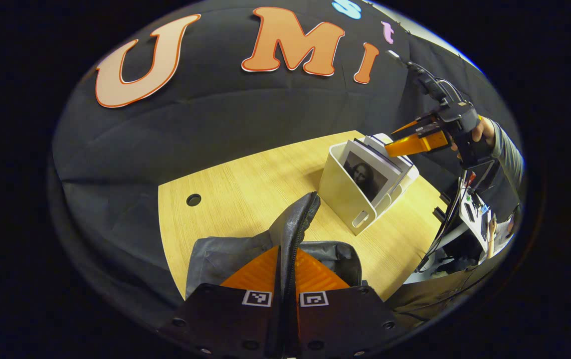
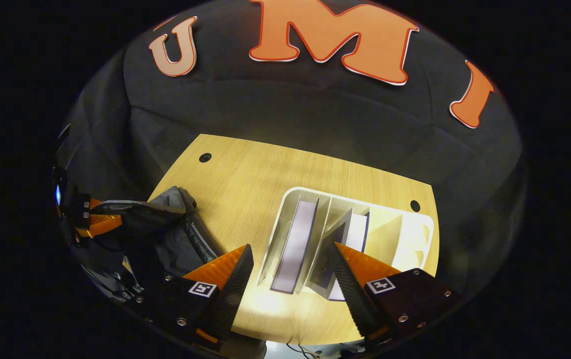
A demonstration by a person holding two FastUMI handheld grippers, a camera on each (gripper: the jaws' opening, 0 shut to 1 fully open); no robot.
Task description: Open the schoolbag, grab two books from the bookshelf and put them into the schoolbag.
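Right gripper view: wooden table (image 2: 265, 179), bookshelf (image 2: 410, 234).

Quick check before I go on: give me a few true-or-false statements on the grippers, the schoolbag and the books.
1. The left gripper is shut on the schoolbag flap. True.
2. The right gripper is shut on a book. False: its jaws stand open above the bookshelf, touching nothing.
3. Books stand upright in the bookshelf. True.
4. The bookshelf lies on the floor. False: it stands on the wooden table.
5. A book already sits in the schoolbag. False: none shows there.
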